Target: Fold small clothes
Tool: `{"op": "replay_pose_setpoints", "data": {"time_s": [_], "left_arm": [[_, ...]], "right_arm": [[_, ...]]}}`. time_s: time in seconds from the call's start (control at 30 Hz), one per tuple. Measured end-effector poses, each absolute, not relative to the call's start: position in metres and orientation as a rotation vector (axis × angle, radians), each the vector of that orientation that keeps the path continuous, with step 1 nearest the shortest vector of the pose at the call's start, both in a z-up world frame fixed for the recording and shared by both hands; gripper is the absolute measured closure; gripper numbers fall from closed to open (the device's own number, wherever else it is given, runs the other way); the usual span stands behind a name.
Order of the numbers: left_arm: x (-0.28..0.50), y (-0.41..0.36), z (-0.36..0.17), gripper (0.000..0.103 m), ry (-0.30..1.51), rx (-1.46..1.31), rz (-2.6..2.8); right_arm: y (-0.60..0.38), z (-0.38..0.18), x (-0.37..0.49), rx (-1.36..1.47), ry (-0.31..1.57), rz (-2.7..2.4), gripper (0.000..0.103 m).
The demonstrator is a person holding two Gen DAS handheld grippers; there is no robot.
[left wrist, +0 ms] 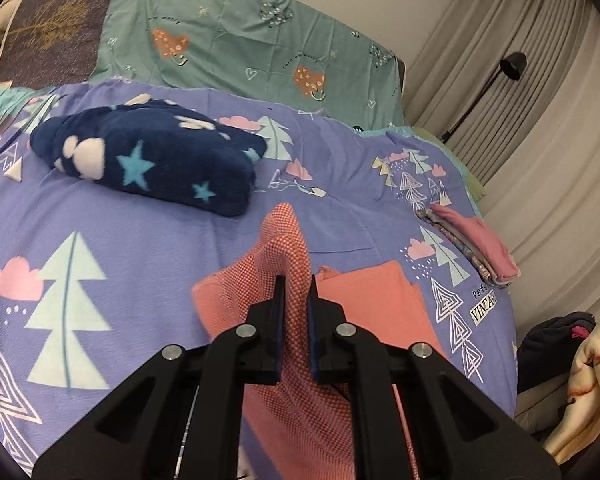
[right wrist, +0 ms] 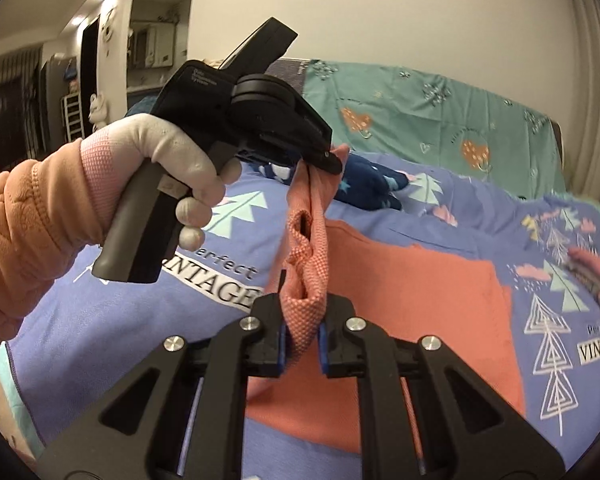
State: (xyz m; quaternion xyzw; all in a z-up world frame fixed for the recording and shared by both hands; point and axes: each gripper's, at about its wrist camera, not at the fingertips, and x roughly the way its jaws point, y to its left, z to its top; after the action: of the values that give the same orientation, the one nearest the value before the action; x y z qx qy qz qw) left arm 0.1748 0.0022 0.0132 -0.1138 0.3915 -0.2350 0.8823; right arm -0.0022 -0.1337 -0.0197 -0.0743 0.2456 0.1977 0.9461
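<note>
Coral mesh cloth [right wrist: 306, 264] hangs stretched between my two tools, and that is deliberate: I have one edge pinched in each so the small garment opens out flat in the air rather than bunching on the bed. My right hand-held gripper [right wrist: 303, 330] has its jaws drawn together on a rolled corner of the weave, the fabric squeezed between the blue pads. My left hand-held gripper [left wrist: 296, 284], seen from the other side with my gloved left hand [right wrist: 172, 168] round its handle, is likewise clamped on the cloth, its tips biting the far upper corner. From the left wrist view the mesh runs up between those fingers and drapes down toward the bed. Beneath it lies a plain coral piece [right wrist: 416, 292] flat on the purple tree-print bedspread [left wrist: 140, 240]; I judge it to be the rest of the same garment, though I cannot tell for sure. I keep the lifted edge above it so I can, I think, lay it over for a fold. Off to the side, a folded pink stack [left wrist: 476, 244] sits near the bed's edge, kept apart from my work, and a navy star blanket [left wrist: 152, 160] rests well clear farther up.
</note>
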Motion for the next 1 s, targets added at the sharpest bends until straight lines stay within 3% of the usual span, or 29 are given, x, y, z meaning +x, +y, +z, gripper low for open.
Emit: {"op": "replay_pose_setpoints", "data": {"time_s": [0.3,1.0], "left_arm": [[0.184,-0.072,0.008,0.096,0.860,-0.137,-0.459],[0.178,-0.160,0.000,0.096,0.840,0.095,-0.451]], "right_arm": [[-0.196,-0.025,-0.006,0.000,0.481,0.452,0.094],[-0.260,-0.032,0.000,0.268,0.527,0.483,0.096]]}}
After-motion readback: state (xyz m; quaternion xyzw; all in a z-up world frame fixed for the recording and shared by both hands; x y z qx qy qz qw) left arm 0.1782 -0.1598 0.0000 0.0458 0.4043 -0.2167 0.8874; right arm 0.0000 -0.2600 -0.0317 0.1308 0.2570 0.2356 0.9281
